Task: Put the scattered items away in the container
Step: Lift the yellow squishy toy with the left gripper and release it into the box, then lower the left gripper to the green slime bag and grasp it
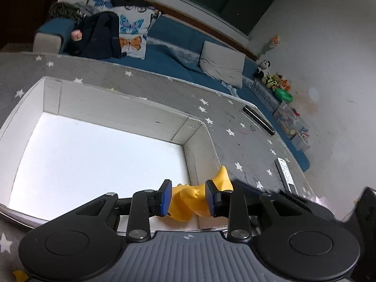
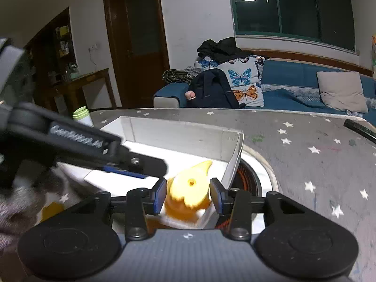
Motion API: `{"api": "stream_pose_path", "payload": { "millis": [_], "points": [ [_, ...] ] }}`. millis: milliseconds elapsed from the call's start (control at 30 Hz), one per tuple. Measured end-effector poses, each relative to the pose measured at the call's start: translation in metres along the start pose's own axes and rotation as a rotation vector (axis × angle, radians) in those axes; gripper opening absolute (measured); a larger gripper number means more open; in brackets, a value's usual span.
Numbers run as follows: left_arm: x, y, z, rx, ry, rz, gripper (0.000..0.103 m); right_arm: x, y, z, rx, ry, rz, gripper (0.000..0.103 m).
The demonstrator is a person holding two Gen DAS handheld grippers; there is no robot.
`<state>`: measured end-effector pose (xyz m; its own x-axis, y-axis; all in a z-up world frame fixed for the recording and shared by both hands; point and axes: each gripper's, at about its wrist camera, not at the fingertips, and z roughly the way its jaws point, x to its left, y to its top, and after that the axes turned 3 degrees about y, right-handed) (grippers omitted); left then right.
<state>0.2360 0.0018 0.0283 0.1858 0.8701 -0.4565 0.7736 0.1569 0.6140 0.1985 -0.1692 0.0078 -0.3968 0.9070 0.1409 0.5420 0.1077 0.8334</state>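
Star-patterned table (image 2: 305, 164), white container (image 1: 122, 108), left hand-held gripper (image 1: 188, 197) and right hand-held gripper (image 2: 188, 195) each gripping a yellow toy (image 2: 190, 188).

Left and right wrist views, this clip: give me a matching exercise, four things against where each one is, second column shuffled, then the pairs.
Things:
1. yellow rubber toy
2. white box
3. remote control
4. butterfly cushion

Places:
A. on the blue sofa
B. flat on the star-patterned tablecloth, outside the box
C. between the right gripper fingers, above the box corner
D. on the tablecloth, open side up

Pairs: 1-C, 2-D, 3-B, 4-A
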Motion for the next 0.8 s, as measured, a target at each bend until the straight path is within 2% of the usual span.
{"api": "stream_pose_path", "payload": {
  "millis": [333, 500, 633, 700, 733, 800],
  "points": [
    [0.014, 0.002, -0.007, -0.016, 0.03, -0.04, 0.033, -0.009, 0.032, 0.051, -0.02, -0.004, -0.011, 0.039],
    [0.015, 0.0, -0.009, -0.012, 0.033, -0.039, 0.033, -0.016, 0.045, 0.052, -0.045, -0.007, 0.003, 0.039],
    [0.012, -0.002, -0.01, -0.013, 0.037, -0.033, 0.033, -0.015, 0.041, 0.037, -0.051, -0.017, -0.018, 0.04],
    [0.008, -0.005, -0.012, -0.017, 0.039, -0.018, 0.033, -0.015, 0.036, 0.027, -0.053, -0.021, -0.019, 0.046],
    [0.006, -0.007, -0.014, -0.02, 0.04, -0.009, 0.033, -0.015, 0.033, 0.021, -0.054, -0.024, -0.017, 0.052],
    [0.0, -0.011, -0.017, -0.027, 0.042, 0.011, 0.033, -0.015, 0.024, 0.01, -0.052, -0.024, -0.015, 0.056]
  ]
}}
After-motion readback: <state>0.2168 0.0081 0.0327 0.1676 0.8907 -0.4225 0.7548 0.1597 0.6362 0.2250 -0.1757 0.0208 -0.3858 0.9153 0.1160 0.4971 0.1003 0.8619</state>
